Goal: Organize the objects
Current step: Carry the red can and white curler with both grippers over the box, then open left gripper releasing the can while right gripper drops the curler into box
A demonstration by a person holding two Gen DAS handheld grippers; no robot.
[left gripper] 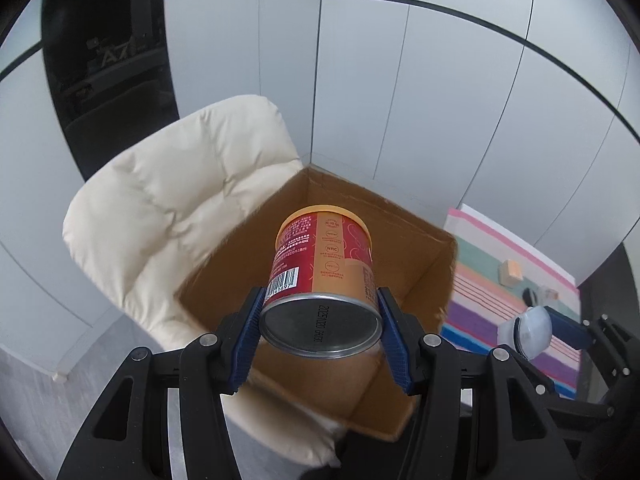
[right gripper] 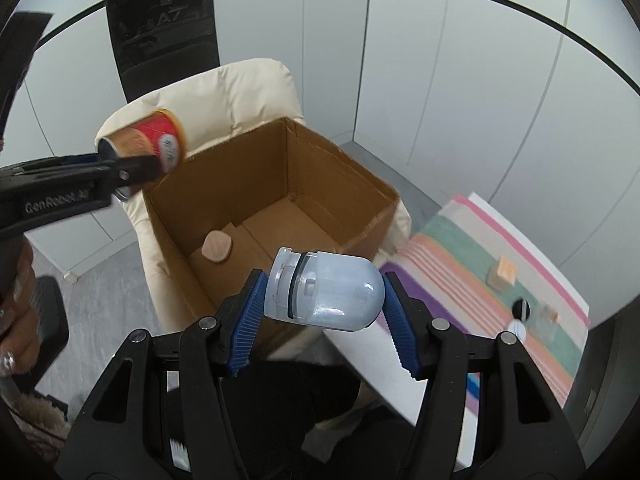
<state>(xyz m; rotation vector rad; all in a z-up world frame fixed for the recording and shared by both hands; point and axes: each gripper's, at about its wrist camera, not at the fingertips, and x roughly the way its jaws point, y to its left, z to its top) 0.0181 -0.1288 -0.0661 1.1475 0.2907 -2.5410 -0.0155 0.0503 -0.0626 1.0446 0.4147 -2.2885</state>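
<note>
The left gripper [left gripper: 320, 320] is seen with its jaws partly spread and pinching a red and orange can [left gripper: 324, 276] by its sides, the blue ribbed pads pressed against the wall near the metal base. The can is held in the air above the near-left part of an open cardboard box [left gripper: 424, 240], its long axis running away from the camera: the grey metal base, stamped with a date, faces the camera and the yellow lid points far and down toward the box. In the right wrist view the same can [right gripper: 156, 144] is seen at the far left, over the left rim of the box, tilted. The right gripper [right gripper: 322, 292] is also partly spread, and a translucent pale-blue domed container [right gripper: 324, 290] is pinched between its jaws; its long axis lies across the jaws, the rounded dome pointing right and the flat ringed end pointing left. It is held in the air just near of the box's near wall. The box [right gripper: 224, 280] rests on a cream padded chair [left gripper: 168, 208], and a small tan rounded piece [right gripper: 217, 246] lies on its floor at the near left. To the right, a striped cloth [right gripper: 452, 256] covers the bench, where a small wooden block [right gripper: 502, 274] is seen.
</note>
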